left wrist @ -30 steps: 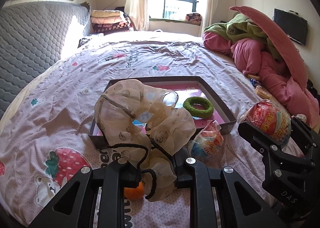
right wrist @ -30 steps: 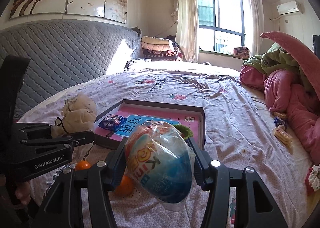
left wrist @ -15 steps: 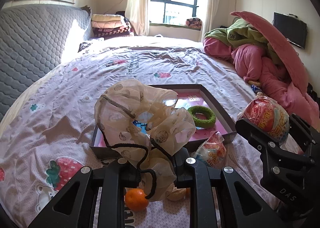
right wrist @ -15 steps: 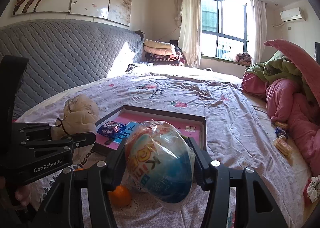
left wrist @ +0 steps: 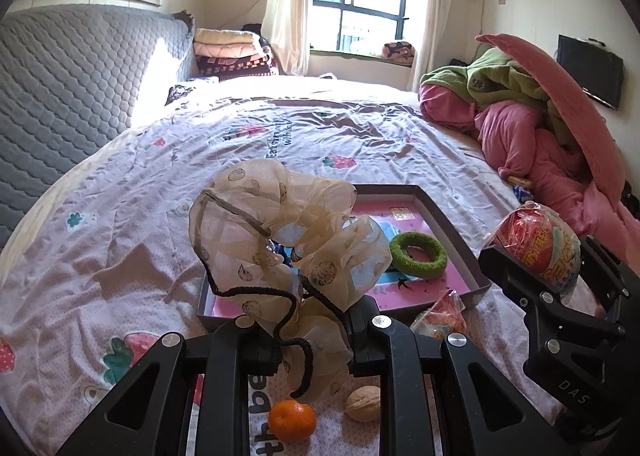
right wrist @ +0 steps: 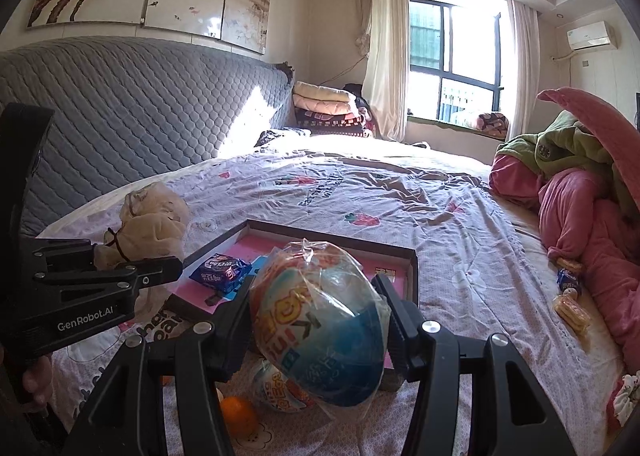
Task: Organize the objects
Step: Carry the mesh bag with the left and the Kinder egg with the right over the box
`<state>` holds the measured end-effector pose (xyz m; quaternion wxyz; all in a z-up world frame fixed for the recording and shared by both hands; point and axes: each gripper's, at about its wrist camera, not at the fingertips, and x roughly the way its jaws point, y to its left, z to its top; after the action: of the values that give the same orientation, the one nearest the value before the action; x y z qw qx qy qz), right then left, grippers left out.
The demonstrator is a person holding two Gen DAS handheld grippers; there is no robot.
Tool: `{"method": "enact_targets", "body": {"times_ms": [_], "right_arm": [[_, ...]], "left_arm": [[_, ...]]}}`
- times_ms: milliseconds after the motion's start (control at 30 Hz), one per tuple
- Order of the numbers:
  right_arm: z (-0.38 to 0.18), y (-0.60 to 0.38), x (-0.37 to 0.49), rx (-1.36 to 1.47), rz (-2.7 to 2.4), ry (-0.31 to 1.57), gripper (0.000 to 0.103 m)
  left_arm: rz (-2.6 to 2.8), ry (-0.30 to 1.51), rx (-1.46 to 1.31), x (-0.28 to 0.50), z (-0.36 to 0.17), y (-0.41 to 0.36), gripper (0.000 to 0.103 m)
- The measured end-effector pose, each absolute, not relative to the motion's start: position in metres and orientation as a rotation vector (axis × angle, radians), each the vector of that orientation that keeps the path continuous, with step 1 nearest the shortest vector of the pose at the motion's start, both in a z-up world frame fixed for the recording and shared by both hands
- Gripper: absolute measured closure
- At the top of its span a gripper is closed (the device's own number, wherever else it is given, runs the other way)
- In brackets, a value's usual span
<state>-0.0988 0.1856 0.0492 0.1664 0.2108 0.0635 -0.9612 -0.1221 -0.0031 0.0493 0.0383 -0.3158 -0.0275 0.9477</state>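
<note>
Hovering over the bed (left wrist: pixel 120 176) with both loads: left gripper (left wrist: pixel 310 340) jaws pinching a beige chiffon scrunchie (left wrist: pixel 280 248), right gripper (right wrist: pixel 316 320) jaws clamped half-wide on a bagged surprise-egg toy (right wrist: pixel 320 328). Shallow box tray (left wrist: pixel 448 224) dead ahead at twelve o'clock, long side running across. Left load nearer its rim, probably first in. Tangerine (left wrist: pixel 292 420) and walnut (left wrist: pixel 363 398) waiting at six o'clock.

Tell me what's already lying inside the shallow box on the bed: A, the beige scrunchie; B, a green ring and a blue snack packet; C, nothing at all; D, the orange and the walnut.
B: the green ring and the blue snack packet lie on the pink floor of the box.
</note>
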Motion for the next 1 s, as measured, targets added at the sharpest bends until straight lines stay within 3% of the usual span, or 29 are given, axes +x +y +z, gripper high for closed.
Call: {"method": "enact_targets", "body": {"times_ms": [1000], "right_arm": [[0.073,0.19,-0.142,0.531,-2.766,0.192,0.046]], "left_arm": [[2.931,-0.065,-0.891,-0.177,0.096,-0.019,0.081]]}}
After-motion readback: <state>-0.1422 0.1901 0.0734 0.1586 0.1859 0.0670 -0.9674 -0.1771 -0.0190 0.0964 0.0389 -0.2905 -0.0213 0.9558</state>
